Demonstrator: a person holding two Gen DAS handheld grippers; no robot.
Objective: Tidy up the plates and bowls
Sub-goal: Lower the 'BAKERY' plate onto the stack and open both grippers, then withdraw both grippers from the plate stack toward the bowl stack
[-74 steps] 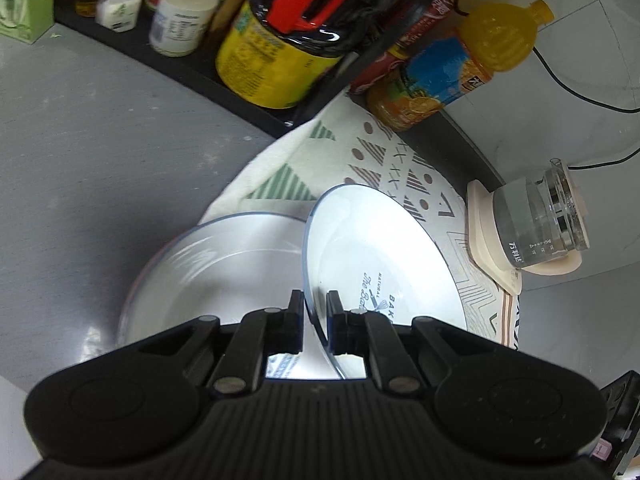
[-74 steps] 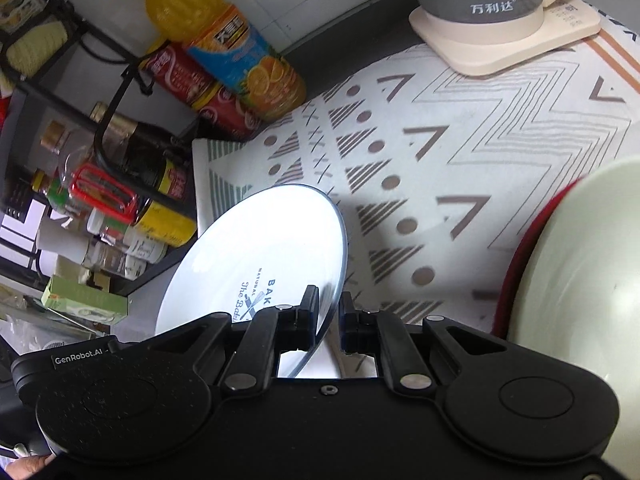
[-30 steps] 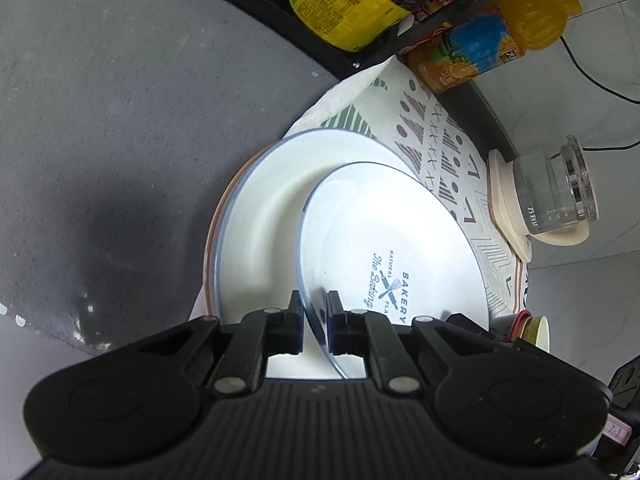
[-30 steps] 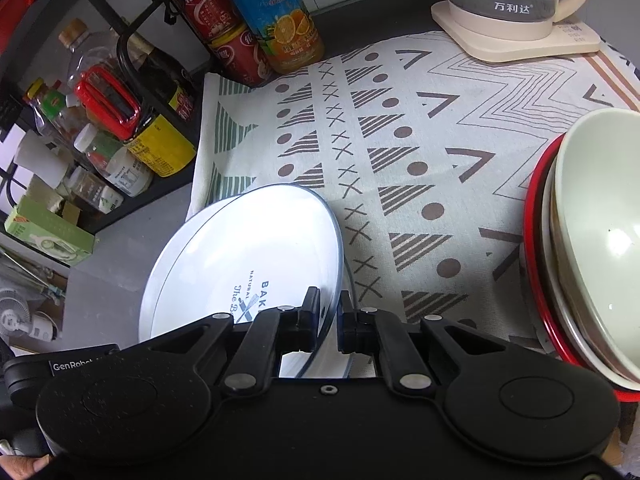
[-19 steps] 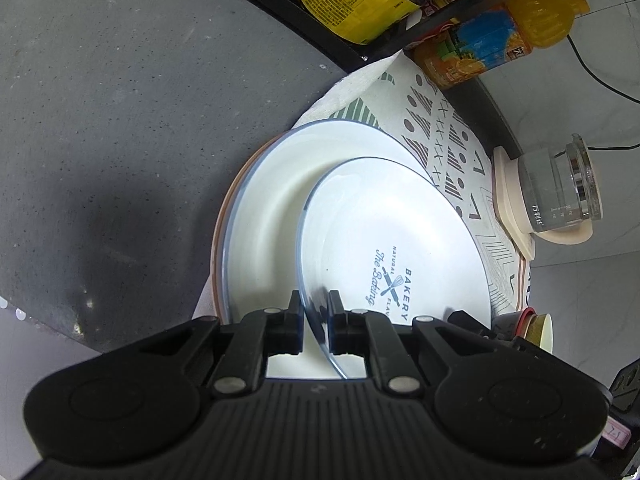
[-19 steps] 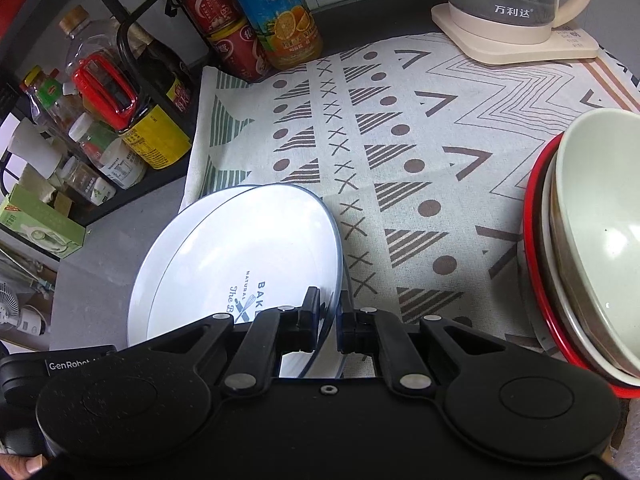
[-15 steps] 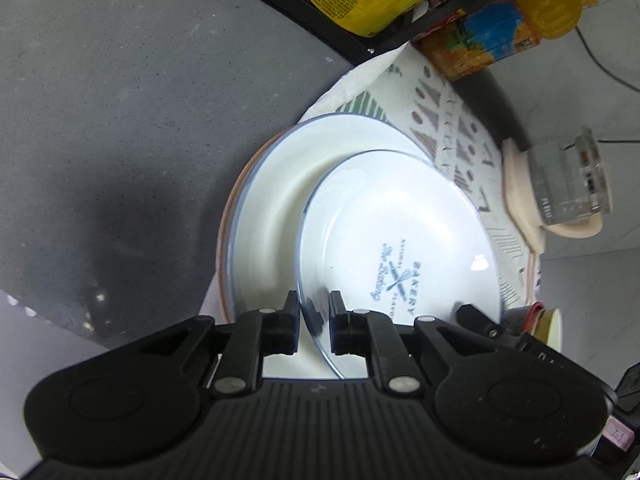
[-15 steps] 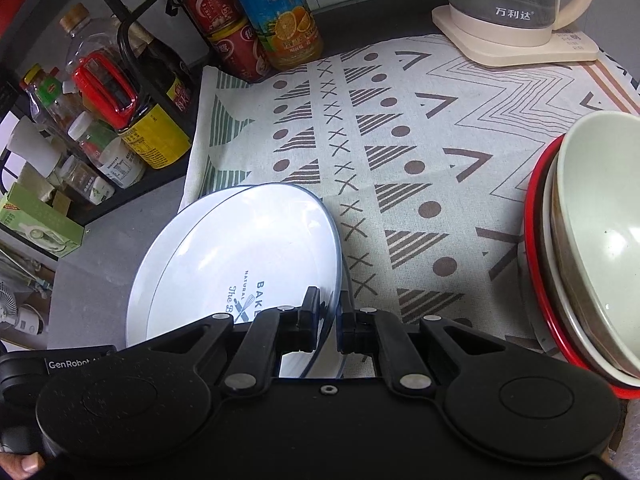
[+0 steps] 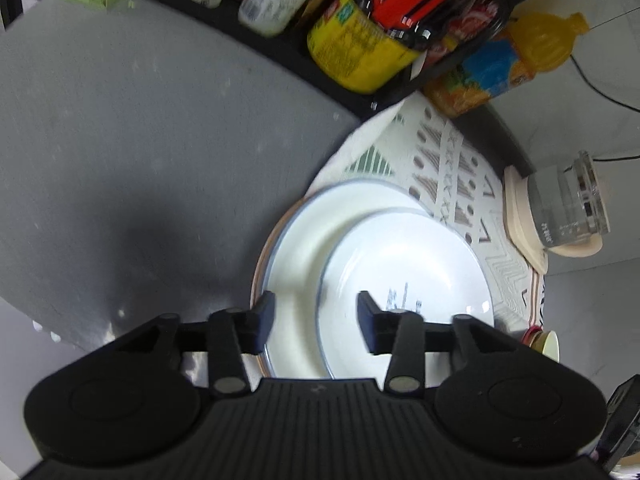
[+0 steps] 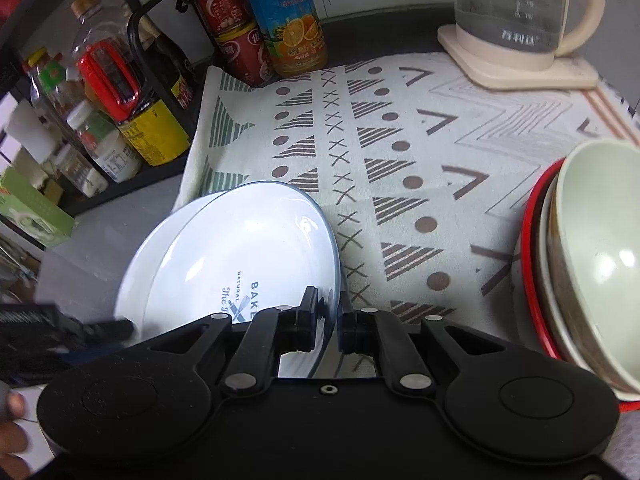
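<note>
White plates are stacked at the mat's edge, and one is pinched by a single gripper.

Three plates are counted: the printed plate [image 10: 248,256] lies uppermost, over a larger blue-rimmed plate [image 9: 304,236] and a brown-rimmed plate [image 9: 258,276] of which only an edge is seen. The printed plate's rim is clamped between the nearly closed fingers of the right gripper [image 10: 328,326]; the left gripper [image 9: 316,318] is spread wide above the stack with nothing held. At 3 o'clock in the right view, nested bowls [image 10: 592,264] are seen, at least three, their lower part hidden by the gripper body. On the patterned mat [image 10: 400,152] a glass kettle [image 10: 516,12] stands at 1 o'clock, an orange juice bottle [image 10: 288,20] and two red cans [image 10: 232,36] at 11 o'clock, a condiment rack [image 10: 100,92] at 10 o'clock.
</note>
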